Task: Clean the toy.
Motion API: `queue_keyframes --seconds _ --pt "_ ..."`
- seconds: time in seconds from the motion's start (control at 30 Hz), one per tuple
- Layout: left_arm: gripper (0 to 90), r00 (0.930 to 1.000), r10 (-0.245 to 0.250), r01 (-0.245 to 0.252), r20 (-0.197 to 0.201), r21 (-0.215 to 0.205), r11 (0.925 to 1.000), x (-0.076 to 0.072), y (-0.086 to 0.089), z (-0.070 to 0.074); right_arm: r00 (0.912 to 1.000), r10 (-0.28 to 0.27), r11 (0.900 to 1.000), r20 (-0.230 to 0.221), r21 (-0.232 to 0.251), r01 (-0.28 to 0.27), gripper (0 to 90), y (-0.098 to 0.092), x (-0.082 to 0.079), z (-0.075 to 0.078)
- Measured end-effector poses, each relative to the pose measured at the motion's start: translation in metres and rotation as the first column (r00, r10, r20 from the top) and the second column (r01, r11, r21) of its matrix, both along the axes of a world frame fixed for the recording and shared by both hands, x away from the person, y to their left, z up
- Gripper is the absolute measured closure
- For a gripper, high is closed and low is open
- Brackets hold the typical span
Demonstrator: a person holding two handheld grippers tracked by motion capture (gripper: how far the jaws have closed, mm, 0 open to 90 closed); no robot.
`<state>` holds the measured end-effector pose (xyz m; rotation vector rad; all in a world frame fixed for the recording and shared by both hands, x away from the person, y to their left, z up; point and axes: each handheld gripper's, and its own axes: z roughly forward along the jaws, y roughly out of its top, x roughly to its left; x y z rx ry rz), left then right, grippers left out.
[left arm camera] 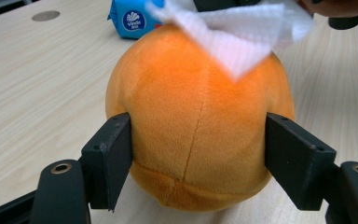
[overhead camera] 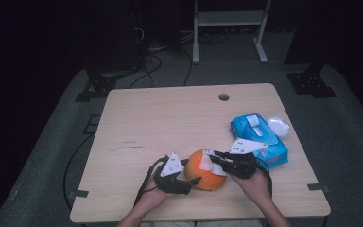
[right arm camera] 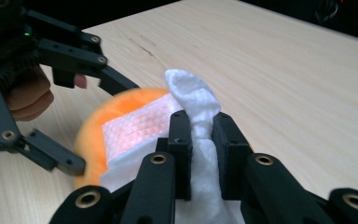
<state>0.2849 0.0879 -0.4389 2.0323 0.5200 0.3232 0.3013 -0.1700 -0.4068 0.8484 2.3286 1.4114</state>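
Observation:
An orange plush ball (overhead camera: 203, 172) sits near the front edge of the wooden table (overhead camera: 170, 118). My left gripper (overhead camera: 193, 182) comes at it from the left. In the left gripper view its jaws press on both flanks of the ball (left arm camera: 200, 116), so the gripper (left arm camera: 198, 163) is shut on it. My right gripper (overhead camera: 216, 158) reaches in from the right and is shut on a white tissue (right arm camera: 191, 93). The tissue (left arm camera: 242, 28) lies draped over the top of the ball (right arm camera: 98, 126), with a bunched fold sticking up between the jaws (right arm camera: 200, 135).
A blue pack of tissues (overhead camera: 260, 137) lies just right of the right hand, with a round white lid (overhead camera: 279, 125) beside it. A cable hole (overhead camera: 223, 97) is at the table's far edge. Behind the table are a dark floor, cables and a white frame.

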Motion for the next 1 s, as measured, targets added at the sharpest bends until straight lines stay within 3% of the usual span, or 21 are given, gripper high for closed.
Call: queue_keyframes --seconds 0.07,0.13,0.17,0.27,0.3,0.37,0.47,0.53,0.57,0.7,0.77,0.83,0.93,1.0 --pt "21.6 0.9999 0.002 -0.002 -0.013 -0.018 0.9998 0.001 -0.001 0.002 1.0000 -0.002 1.000 0.004 -0.004 0.002 78.1 0.001 -0.001 0.000" --pt "13.6 1.0000 0.004 -0.004 -0.001 -0.066 0.9978 0.001 -0.001 0.005 0.9997 0.011 1.000 0.024 -0.017 -0.011 78.1 0.008 -0.004 0.001" --pt "12.3 1.0000 0.000 0.000 0.003 -0.071 0.9975 0.001 -0.002 0.006 0.9993 0.032 0.999 0.020 -0.006 -0.032 78.1 0.012 -0.006 0.000" --pt "16.4 0.9999 0.005 -0.005 0.014 -0.017 0.9998 0.000 -0.003 0.003 0.9962 0.077 0.997 0.040 -0.028 -0.076 78.1 0.026 -0.013 -0.001" --pt "19.4 0.9999 0.009 -0.009 0.005 -0.017 0.9998 0.000 -0.002 0.003 0.9958 0.079 0.996 0.047 -0.044 -0.077 78.1 0.028 -0.013 0.000" --pt "22.0 0.9999 0.013 -0.013 -0.007 -0.016 0.9998 0.002 0.002 0.002 0.9971 0.070 0.997 0.028 -0.031 -0.069 78.1 0.023 -0.010 -0.001" --pt "23.2 0.9993 0.019 -0.019 -0.031 -0.019 0.9996 0.004 0.007 -0.001 0.9995 0.024 0.998 0.018 -0.053 -0.024 78.1 0.012 -0.003 -0.006" --pt "23.3 0.9990 0.019 -0.020 -0.039 -0.019 0.9996 0.005 0.008 -0.002 0.9993 0.004 1.000 -0.036 -0.018 -0.005 78.1 0.003 0.003 -0.012" --pt "23.3 0.9990 0.019 -0.020 -0.041 -0.019 0.9996 0.005 0.008 -0.002 0.9991 0.002 1.000 -0.043 -0.018 -0.003 78.1 0.001 0.004 -0.013" --pt "25.3 0.9989 0.016 -0.017 -0.045 -0.007 0.9998 0.006 0.009 -0.003 0.9998 0.008 0.999 -0.017 -0.048 -0.009 78.0 0.006 0.002 -0.012" --pt "25.6 0.9986 0.022 -0.023 -0.048 -0.007 0.9997 0.006 0.009 -0.003 0.9996 0.002 0.999 -0.027 -0.050 -0.003 78.1 0.003 0.004 -0.013" --pt "25.6 0.9985 0.022 -0.023 -0.050 -0.009 0.9997 0.006 0.010 -0.004 0.9984 -0.010 1.000 -0.056 -0.021 0.008 78.0 -0.004 0.008 -0.017" --pt "25.7 0.9983 0.023 -0.023 -0.054 -0.002 0.9997 0.006 0.012 -0.005 0.9972 -0.037 0.999 -0.065 -0.036 0.035 78.0 -0.010 0.010 -0.019" --pt "25.5 0.9978 0.020 -0.020 -0.063 -0.009 0.9998 0.007 0.014 -0.005 0.9965 -0.031 0.999 -0.078 -0.013 0.030 78.0 -0.011 0.010 -0.018"
